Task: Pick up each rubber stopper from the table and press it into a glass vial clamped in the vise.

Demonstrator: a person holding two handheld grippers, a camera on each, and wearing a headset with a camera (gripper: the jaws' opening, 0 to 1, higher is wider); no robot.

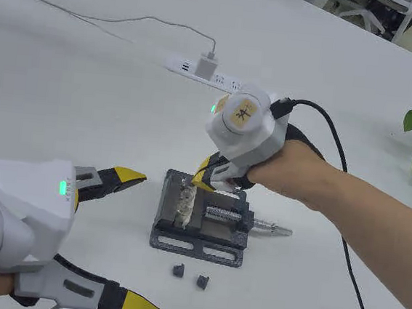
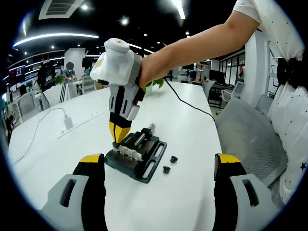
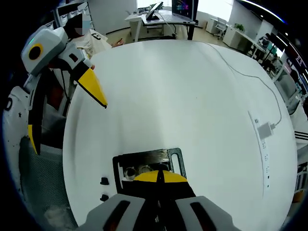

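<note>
The right gripper (image 1: 202, 182) carries a round tan sticker (image 1: 243, 113) with a dark handwritten mark, possibly one character, too blurred to read. A hand holds this gripper pointing steeply down, its yellow tips pressed together over the glass vials (image 1: 185, 200) in the vise (image 1: 206, 231); whether a stopper sits between them cannot be told. The left gripper (image 1: 146, 242) lies level at the vise's 8 o'clock with jaws spread wide and holding nothing, and two dark rubber stoppers (image 1: 178, 270) rest on the table (image 1: 87, 99) at the vise's 6 o'clock.
</note>
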